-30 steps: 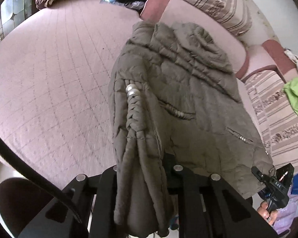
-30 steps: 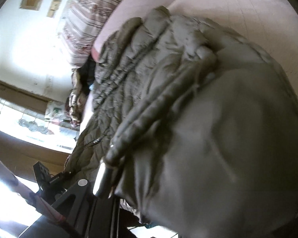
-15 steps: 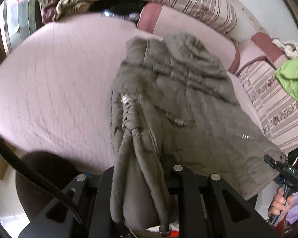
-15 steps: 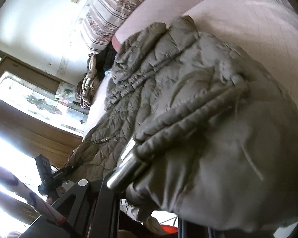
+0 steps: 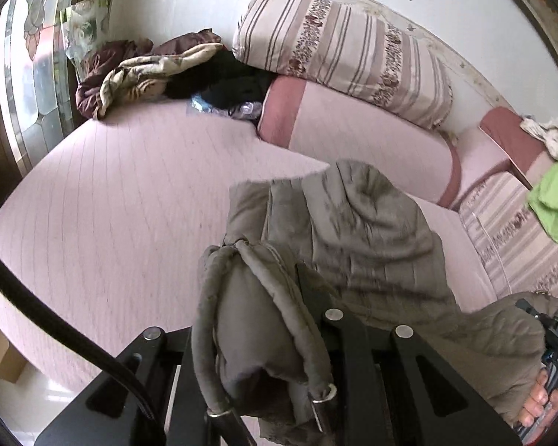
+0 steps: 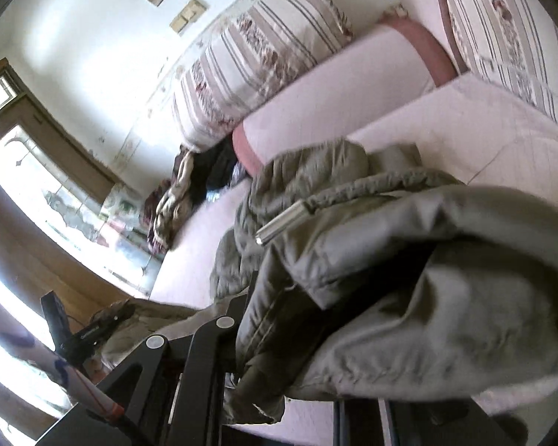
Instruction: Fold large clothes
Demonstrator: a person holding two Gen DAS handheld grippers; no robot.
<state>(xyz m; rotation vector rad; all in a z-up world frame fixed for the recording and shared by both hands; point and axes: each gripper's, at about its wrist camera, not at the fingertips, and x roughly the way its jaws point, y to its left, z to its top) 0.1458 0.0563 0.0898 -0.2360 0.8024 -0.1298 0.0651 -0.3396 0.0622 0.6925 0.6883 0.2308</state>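
A pink bed [image 5: 122, 200] is filling the left and centre of the left wrist frame. A striped bolster [image 5: 346, 52] is lying along the wall at upper centre, above a pink cushion [image 5: 353, 137]. A brown and cream blanket [image 5: 145, 70] is sitting bunched at upper left, beside black clothes [image 5: 227, 81]. A green cloth [image 5: 556, 200] is showing at the right edge.

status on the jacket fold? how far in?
Early to mid. Done: the grey padded jacket is on the pink bed, and both grippers have a grip on it. In hand: the left gripper and right gripper each hold bunched fabric, lifted off the bed. Left: no neat folded shape shows yet; the jacket is rumpled and must still be laid over and flattened.
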